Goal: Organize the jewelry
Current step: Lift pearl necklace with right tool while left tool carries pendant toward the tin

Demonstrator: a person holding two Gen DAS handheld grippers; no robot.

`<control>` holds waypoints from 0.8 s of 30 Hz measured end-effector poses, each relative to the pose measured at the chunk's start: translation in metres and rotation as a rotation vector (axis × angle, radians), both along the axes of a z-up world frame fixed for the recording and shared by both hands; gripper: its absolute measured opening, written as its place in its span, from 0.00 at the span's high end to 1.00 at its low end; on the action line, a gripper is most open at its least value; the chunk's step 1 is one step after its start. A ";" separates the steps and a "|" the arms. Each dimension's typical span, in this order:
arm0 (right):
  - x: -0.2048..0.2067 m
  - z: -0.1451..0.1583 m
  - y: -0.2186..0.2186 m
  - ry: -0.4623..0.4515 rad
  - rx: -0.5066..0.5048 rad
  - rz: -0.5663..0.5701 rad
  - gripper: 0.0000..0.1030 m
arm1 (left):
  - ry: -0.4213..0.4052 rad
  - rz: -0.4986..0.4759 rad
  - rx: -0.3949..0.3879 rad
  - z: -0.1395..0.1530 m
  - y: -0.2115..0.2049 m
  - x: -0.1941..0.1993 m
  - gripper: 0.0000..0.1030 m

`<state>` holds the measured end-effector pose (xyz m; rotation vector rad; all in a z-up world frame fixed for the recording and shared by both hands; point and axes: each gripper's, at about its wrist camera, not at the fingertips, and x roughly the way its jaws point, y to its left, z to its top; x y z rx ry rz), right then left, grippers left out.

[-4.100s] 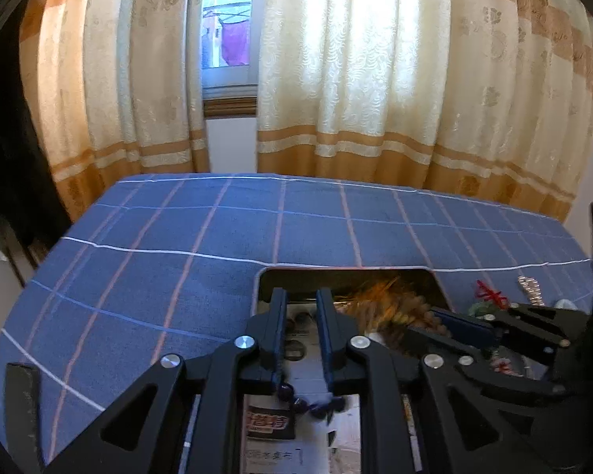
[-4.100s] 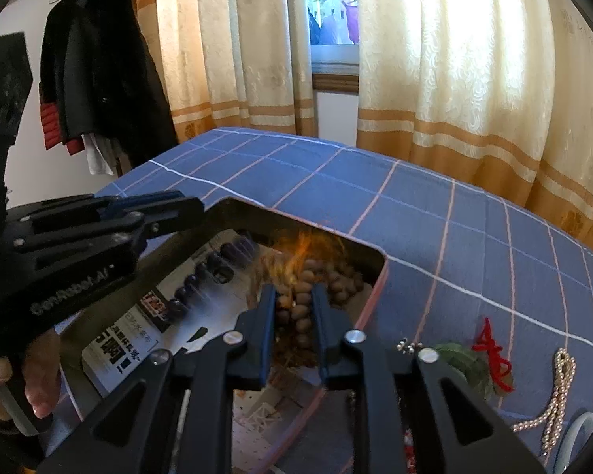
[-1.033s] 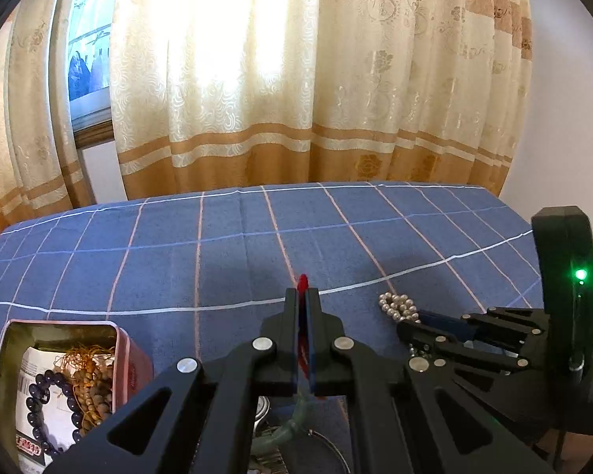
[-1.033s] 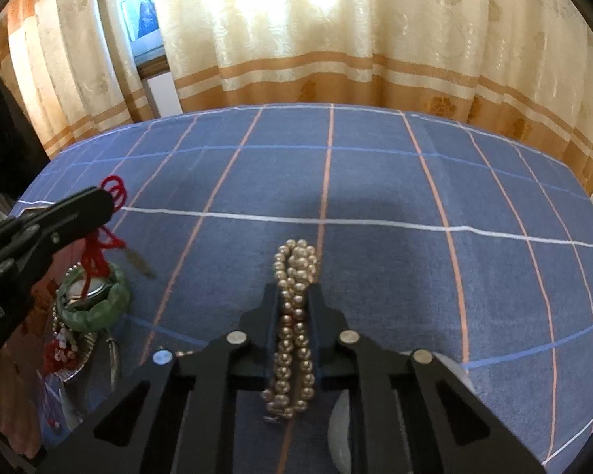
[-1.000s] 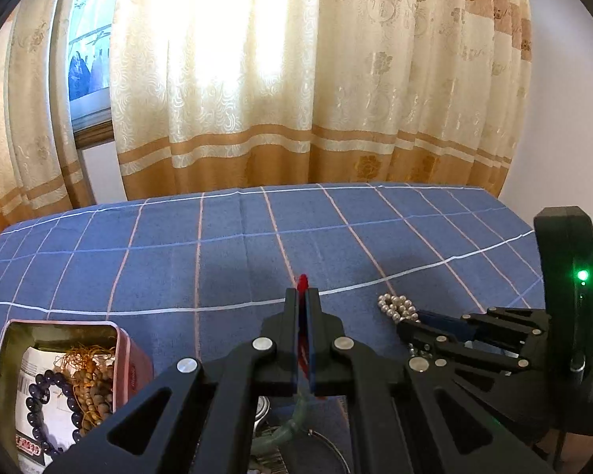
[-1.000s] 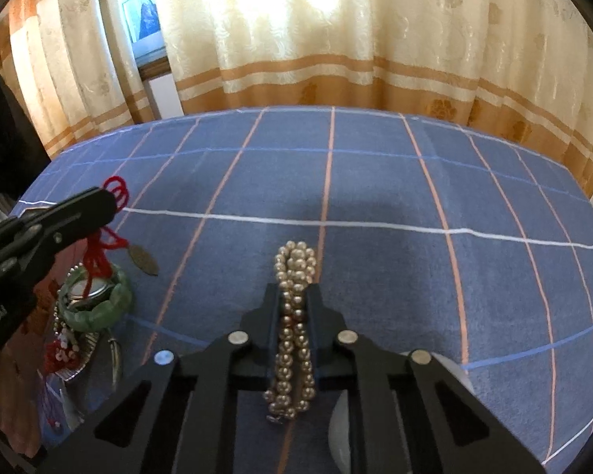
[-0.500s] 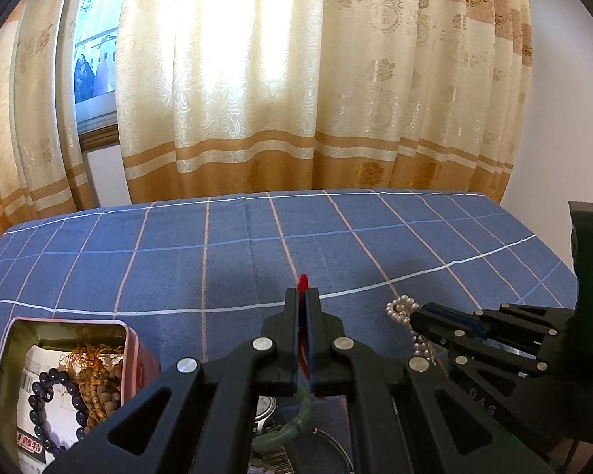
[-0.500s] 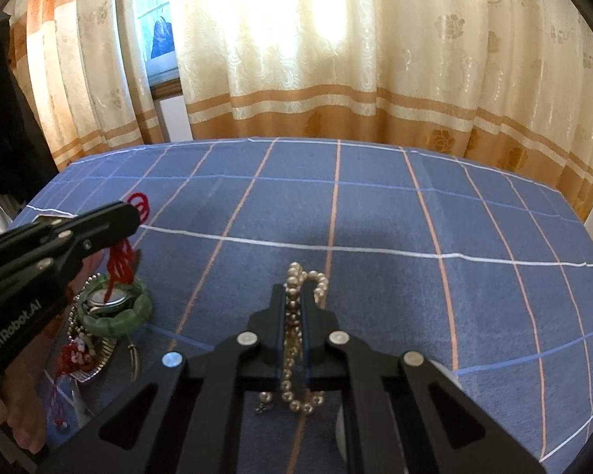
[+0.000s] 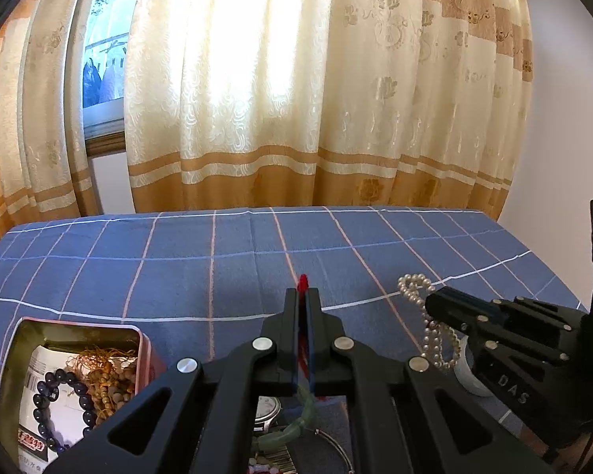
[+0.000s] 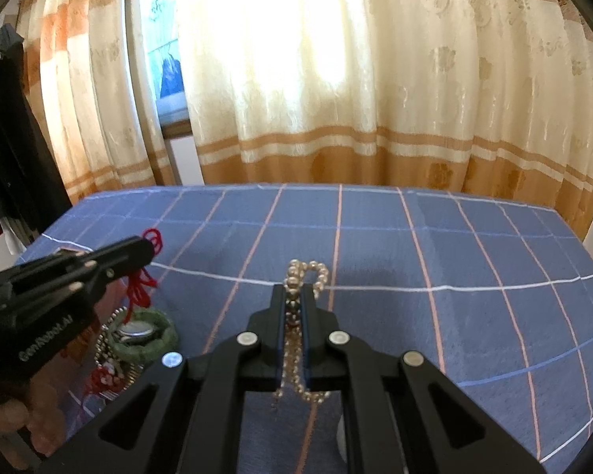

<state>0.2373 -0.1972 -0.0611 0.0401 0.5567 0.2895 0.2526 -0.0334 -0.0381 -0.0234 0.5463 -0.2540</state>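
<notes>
My left gripper (image 9: 303, 296) is shut on a red cord (image 9: 303, 282); from the right wrist view (image 10: 148, 252) the cord hangs down to a green jade bangle (image 10: 148, 337), which also shows below the left fingers (image 9: 292, 428). My right gripper (image 10: 294, 296) is shut on a pearl necklace (image 10: 306, 272), lifted above the blue checked cloth (image 10: 415, 260); the pearls dangle in loops in the left wrist view (image 9: 427, 328). A pink open tin (image 9: 144, 351) at lower left holds a dark bead bracelet (image 9: 45, 399) and brown beads (image 9: 106, 379).
A watch (image 10: 132, 330) and small trinkets with red parts (image 10: 106, 375) lie beside the bangle. A white round object (image 9: 468, 379) sits under the right gripper. Curtains (image 9: 296, 98) hang behind the table's far edge. Dark clothes (image 10: 4, 150) hang at left.
Both grippers have risen, lifting the pearl necklace and the red cord higher above the cloth. Since four seconds ago both moved right, away from the tin.
</notes>
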 end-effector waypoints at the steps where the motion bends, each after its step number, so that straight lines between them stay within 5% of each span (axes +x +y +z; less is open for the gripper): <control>1: 0.000 0.002 0.000 -0.007 0.003 0.001 0.91 | -0.002 -0.001 0.000 0.000 0.000 -0.001 0.98; 24: -0.021 0.017 0.007 -0.135 0.037 0.027 0.91 | -0.094 0.042 0.019 0.013 -0.001 -0.017 0.98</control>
